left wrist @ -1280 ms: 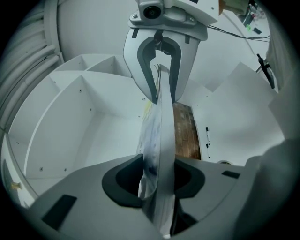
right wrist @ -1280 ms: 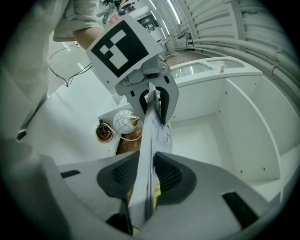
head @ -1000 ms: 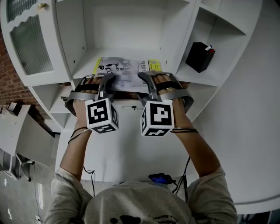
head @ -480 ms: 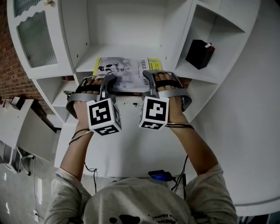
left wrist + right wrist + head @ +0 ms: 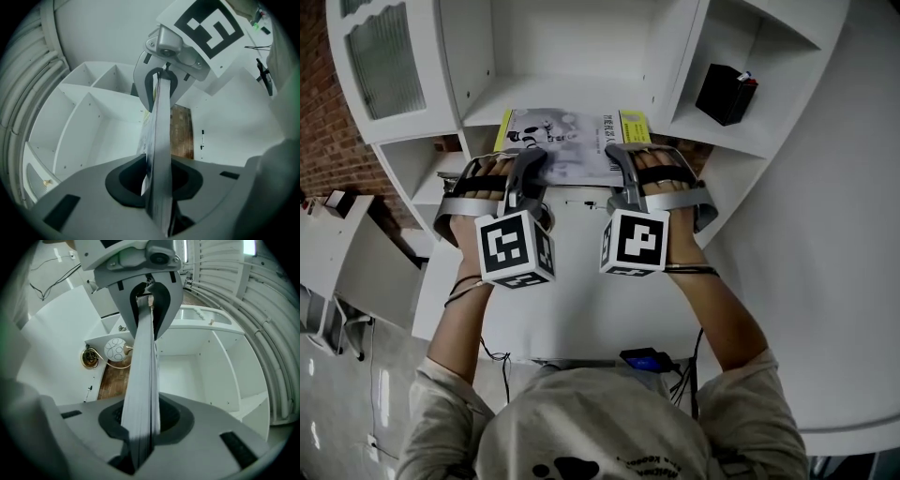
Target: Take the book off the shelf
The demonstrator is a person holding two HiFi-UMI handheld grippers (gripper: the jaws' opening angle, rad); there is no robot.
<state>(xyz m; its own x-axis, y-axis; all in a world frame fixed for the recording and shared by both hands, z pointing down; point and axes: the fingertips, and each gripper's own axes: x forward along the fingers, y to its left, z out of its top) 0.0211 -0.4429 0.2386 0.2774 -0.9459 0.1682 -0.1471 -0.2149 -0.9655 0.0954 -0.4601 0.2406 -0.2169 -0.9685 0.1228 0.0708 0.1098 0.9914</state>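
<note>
The book (image 5: pixel 567 145), a thin grey one with yellow cover edges, lies flat on the white shelf (image 5: pixel 581 94), its near edge over the shelf's front. My left gripper (image 5: pixel 529 167) grips the near edge's left part, and its jaws are closing with the book (image 5: pixel 157 154) pressed between them. My right gripper (image 5: pixel 625 161) grips the right part, also closing, with the book (image 5: pixel 140 394) filling the gap. Each gripper view shows the other gripper clamped further along the edge: the right gripper (image 5: pixel 161 82) and the left gripper (image 5: pixel 147 294).
A black box (image 5: pixel 727 94) stands in the shelf compartment at right. A glass-fronted cabinet door (image 5: pixel 389 61) hangs open at upper left. Below the grippers lies a white desk top (image 5: pixel 581 300) with a blue device (image 5: pixel 642 358) at its near edge. Brick wall (image 5: pixel 337 131) shows at left.
The right gripper's jaws have closed onto the book's near edge. Both hands stay at that edge, and the left gripper has shifted slightly left and toward me.
</note>
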